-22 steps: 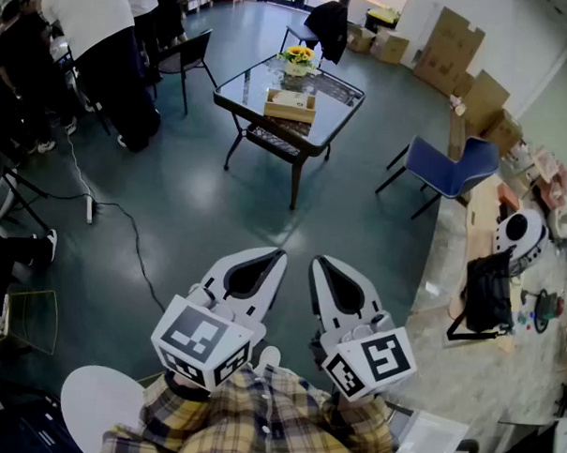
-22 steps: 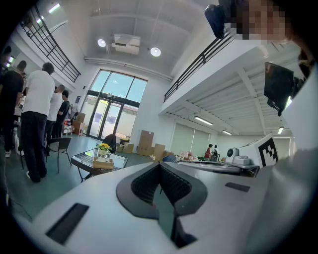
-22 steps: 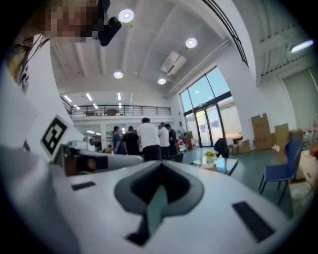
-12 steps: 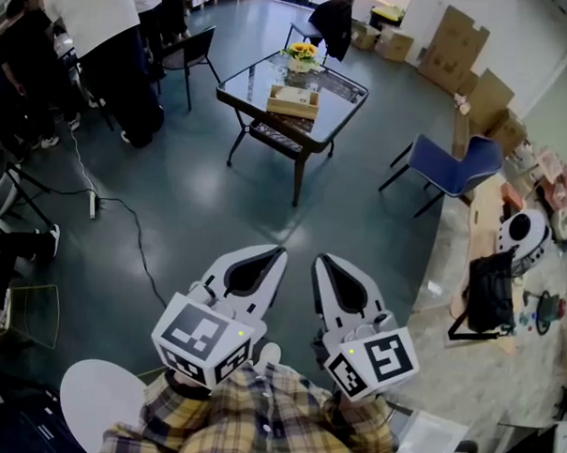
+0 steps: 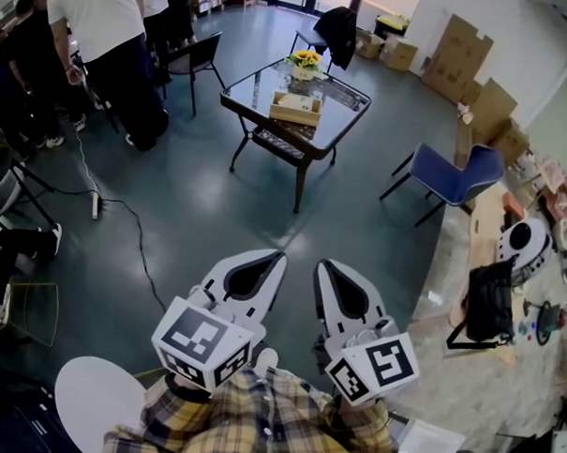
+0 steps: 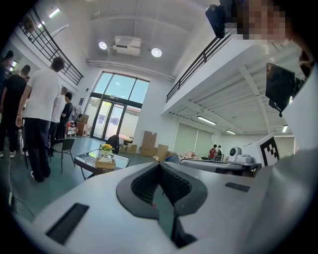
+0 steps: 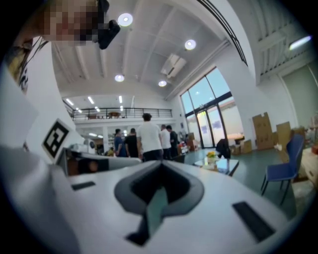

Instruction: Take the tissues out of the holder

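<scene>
The tissue holder [image 5: 295, 109], a light wooden box, stands on a glass-topped table [image 5: 254, 108] far ahead across the floor, next to a small pot of yellow flowers [image 5: 307, 59]. In the left gripper view the tissue holder [image 6: 105, 164] and table show small at the left. My left gripper [image 5: 278, 258] and right gripper [image 5: 322, 266] are held close to my body, side by side, pointing toward the table. Both are shut with nothing between the jaws. In their own views the left gripper [image 6: 160, 165] and right gripper [image 7: 161, 164] show the jaws meeting at the tip.
Several people stand by black chairs [image 5: 192, 62] at the far left. A cable [image 5: 124, 225] trails over the floor. A blue chair [image 5: 452, 175] stands right of the table. Cardboard boxes [image 5: 464, 55] line the far wall. A cluttered counter with a black bag [image 5: 488, 300] runs along the right.
The head view has shifted a little, so the table sits slightly lower and further right in the picture. Both grippers keep their places and stay shut.
</scene>
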Motion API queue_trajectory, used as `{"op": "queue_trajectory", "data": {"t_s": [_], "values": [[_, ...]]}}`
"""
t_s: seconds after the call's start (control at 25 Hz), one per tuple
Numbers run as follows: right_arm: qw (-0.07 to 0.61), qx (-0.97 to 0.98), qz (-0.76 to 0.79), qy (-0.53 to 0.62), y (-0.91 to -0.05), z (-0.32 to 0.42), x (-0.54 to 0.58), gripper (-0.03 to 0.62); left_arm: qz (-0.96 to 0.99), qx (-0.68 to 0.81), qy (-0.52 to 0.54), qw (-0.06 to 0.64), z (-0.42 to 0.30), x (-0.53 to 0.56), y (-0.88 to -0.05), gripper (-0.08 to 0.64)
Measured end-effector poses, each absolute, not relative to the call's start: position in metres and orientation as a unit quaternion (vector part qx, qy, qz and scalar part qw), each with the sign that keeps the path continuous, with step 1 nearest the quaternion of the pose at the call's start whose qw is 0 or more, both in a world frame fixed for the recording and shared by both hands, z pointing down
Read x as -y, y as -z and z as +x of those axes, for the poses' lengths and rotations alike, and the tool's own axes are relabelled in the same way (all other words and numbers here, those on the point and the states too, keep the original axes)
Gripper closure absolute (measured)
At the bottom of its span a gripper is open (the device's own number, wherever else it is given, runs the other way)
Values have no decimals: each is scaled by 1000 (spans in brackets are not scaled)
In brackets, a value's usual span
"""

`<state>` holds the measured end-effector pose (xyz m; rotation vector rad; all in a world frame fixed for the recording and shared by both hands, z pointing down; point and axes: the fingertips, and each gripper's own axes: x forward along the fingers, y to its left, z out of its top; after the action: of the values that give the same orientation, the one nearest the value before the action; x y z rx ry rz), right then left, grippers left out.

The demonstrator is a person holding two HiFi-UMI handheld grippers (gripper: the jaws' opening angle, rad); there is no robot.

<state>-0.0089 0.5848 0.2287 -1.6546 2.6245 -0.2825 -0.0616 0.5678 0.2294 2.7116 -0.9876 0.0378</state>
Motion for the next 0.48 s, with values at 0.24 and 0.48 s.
{"op": "queue_trajectory", "data": {"t_s": [0.24, 0.48], "values": [[12, -849, -520, 94, -232, -6, -590, 583, 928, 350, -11, 130, -59, -573, -232, 546], [13, -851, -515, 103, -237, -2, -580, 583, 923, 362, -13, 130, -60, -561, -235, 546]]}}
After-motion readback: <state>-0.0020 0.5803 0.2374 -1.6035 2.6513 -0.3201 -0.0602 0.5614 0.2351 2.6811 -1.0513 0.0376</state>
